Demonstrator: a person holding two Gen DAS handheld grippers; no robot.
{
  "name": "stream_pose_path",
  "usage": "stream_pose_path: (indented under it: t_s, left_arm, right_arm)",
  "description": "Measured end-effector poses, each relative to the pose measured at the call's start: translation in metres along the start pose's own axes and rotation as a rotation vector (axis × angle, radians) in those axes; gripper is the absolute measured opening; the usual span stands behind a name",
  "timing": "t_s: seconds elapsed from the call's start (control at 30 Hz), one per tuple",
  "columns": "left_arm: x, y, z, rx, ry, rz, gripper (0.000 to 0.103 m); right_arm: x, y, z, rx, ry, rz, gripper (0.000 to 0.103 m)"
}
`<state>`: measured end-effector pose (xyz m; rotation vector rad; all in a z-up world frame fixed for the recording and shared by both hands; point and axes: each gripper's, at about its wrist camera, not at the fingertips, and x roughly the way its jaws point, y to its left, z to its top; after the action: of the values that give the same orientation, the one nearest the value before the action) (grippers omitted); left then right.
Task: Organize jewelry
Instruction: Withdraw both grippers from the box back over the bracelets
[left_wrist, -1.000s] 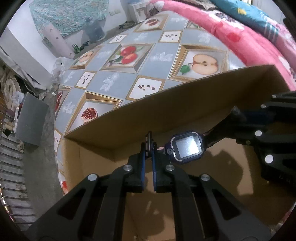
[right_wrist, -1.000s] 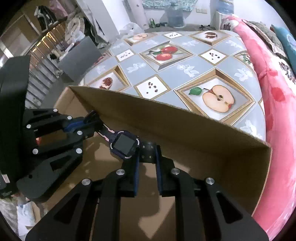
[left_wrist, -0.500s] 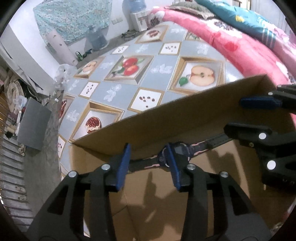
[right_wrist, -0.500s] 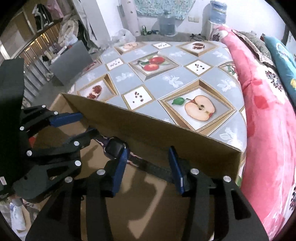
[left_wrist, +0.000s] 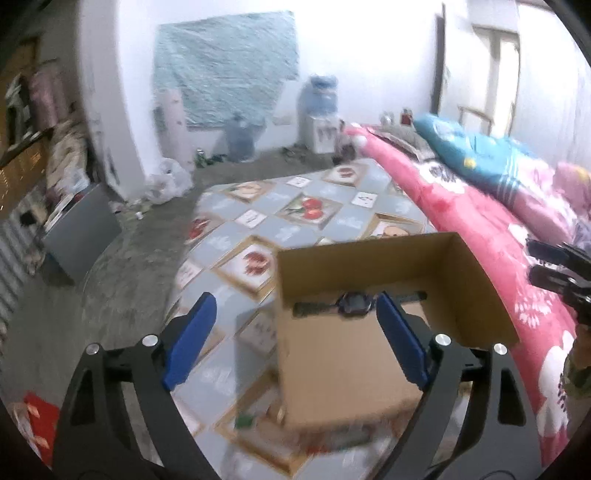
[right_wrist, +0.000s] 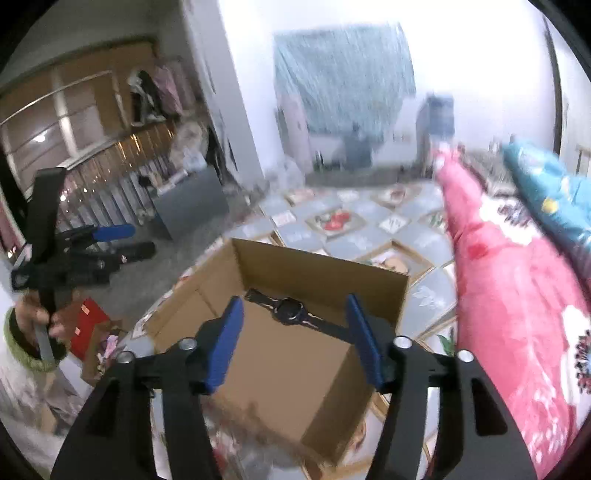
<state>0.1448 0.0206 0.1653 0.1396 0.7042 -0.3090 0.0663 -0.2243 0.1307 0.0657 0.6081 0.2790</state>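
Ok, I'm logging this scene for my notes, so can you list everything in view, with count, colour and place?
cardboard box: one, brown, open-topped, on the table
watch: one, dark with a dark strap, lying flat inside the box by its far wall
table: one, grey cloth with fruit pictures, under the box
quilt: one, pink floral, along the table's right side
pillow: one, teal, on the quilt
water dispenser: one, white with a blue bottle, at the back wall
red box: one, on the floor to the left
left gripper: black with blue pads, jaws just opened, nothing between them
right gripper: black with blue pads, jaws just opened, empty
hand: one, green cuff, holding the left gripper's handle
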Motion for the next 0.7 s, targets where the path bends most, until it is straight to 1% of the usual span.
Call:
stream_pose_path:
  t_s: [0.03,0.1,0.13,0.17,0.2,0.23,0.27,0.33,0.37,0.4,0.47,0.53,0.6,0.63,0.67,0.7]
  left_arm:
    - [-0.009,0.006,-0.014,-0.017,0.001,0.010,0.087]
    - [-0.021,0.017,-0.045,-0.061,0.009,0.029,0.089]
    - [-0.022,0.020,-0.060,-0.082,0.022,0.036,0.089]
    - [-0.018,0.021,-0.079,-0.106,0.058,0.037,0.089]
    - [-0.013,0.020,-0.092,-0.118,0.089,0.032,0.090]
    - [-0.003,0.019,-0.112,-0.138,0.130,0.021,0.090]
    - [0.004,0.019,-0.125,-0.156,0.159,0.021,0.090]
    - [0.025,0.014,-0.151,-0.178,0.239,0.034,0.089]
    - [0.038,0.010,-0.164,-0.178,0.278,0.027,0.089]
    - [0.044,0.009,-0.176,-0.176,0.301,0.024,0.089]
    - [0.061,0.003,-0.193,-0.159,0.364,0.045,0.089]
    - [0.071,-0.003,-0.201,-0.130,0.394,0.051,0.089]
    - [0.069,-0.008,-0.205,-0.094,0.361,0.075,0.091]
    - [0.068,-0.010,-0.207,-0.076,0.355,0.083,0.091]
    - [0.068,-0.010,-0.208,-0.069,0.349,0.085,0.093]
    - [0.067,-0.010,-0.209,-0.065,0.342,0.089,0.095]
  right_arm:
    - [-0.009,0.007,-0.014,-0.018,-0.001,0.005,0.068]
    - [-0.016,0.018,-0.039,-0.025,0.024,0.003,0.070]
    - [-0.014,0.024,-0.056,-0.018,0.059,-0.001,0.073]
    - [-0.008,0.029,-0.073,-0.007,0.107,-0.017,0.076]
    - [-0.003,0.032,-0.084,0.002,0.137,-0.028,0.076]
    - [0.006,0.036,-0.101,0.025,0.182,-0.029,0.076]
    - [0.018,0.039,-0.117,0.053,0.237,-0.025,0.076]
    - [0.037,0.044,-0.141,0.095,0.321,-0.037,0.076]
    - [0.046,0.049,-0.151,0.097,0.349,-0.050,0.076]
    - [0.051,0.052,-0.158,0.094,0.361,-0.060,0.076]
    - [0.066,0.060,-0.169,0.075,0.402,-0.106,0.076]
    - [0.075,0.067,-0.174,0.053,0.426,-0.122,0.079]
    - [0.084,0.073,-0.178,0.018,0.448,-0.164,0.082]
    - [0.085,0.075,-0.178,0.005,0.449,-0.176,0.084]
    - [0.088,0.076,-0.178,-0.011,0.448,-0.192,0.089]
    - [0.092,0.075,-0.179,-0.022,0.457,-0.207,0.091]
